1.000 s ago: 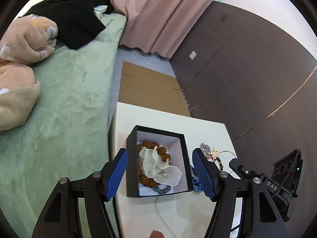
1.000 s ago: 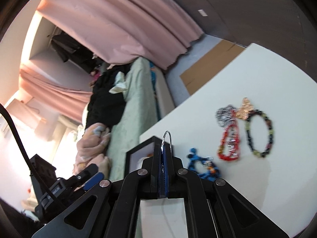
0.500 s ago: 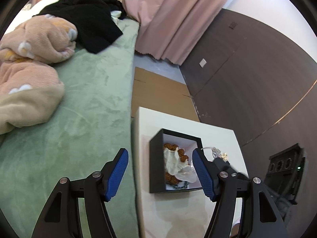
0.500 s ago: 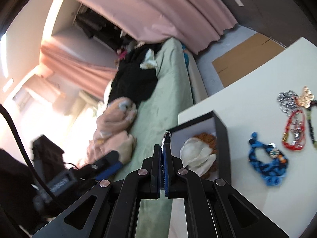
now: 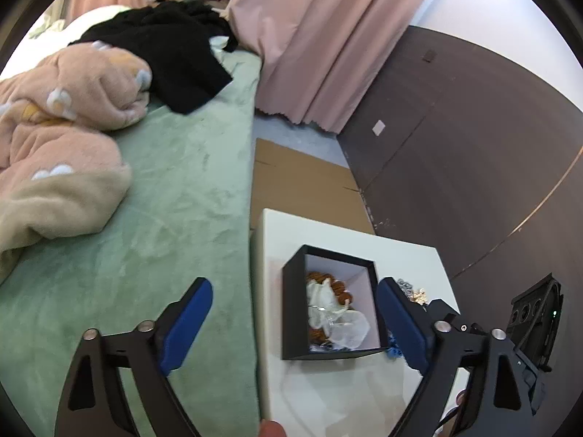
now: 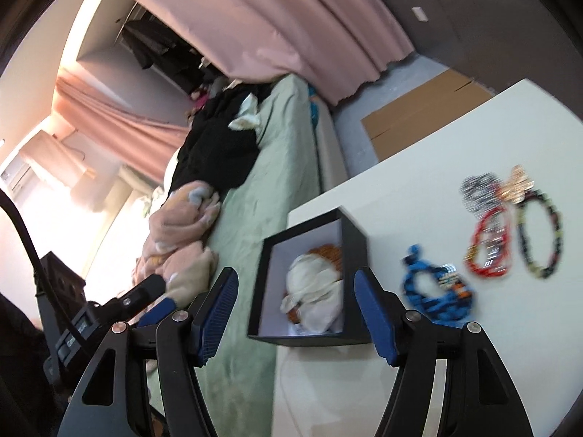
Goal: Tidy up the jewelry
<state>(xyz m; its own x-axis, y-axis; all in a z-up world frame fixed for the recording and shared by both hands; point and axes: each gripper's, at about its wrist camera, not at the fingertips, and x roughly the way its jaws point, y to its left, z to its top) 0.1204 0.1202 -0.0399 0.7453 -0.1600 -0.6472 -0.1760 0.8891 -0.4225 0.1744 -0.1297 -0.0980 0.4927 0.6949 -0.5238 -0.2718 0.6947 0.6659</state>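
We saw the left hand-held gripper (image 5: 293,322) with jaws just widened, holding nothing, beside the black box (image 5: 329,313) of beads on the table (image 5: 349,240). Our right hand-held gripper (image 6: 297,311) had just released, empty; bracelets (image 6: 510,233) lay farther right.

Matt black box (image 5: 291,313), plush bedspread (image 5: 189,196)

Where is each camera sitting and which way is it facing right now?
Left wrist: on the left gripper, angled down at the open black jewelry box on the white table; a fingertip shows at the bottom edge.
Right wrist: on the right gripper, facing the box with bracelets beside it; no hand visible.
Shared: the box, green bed cover, pink curtain. Both jaws just opened, nothing held.
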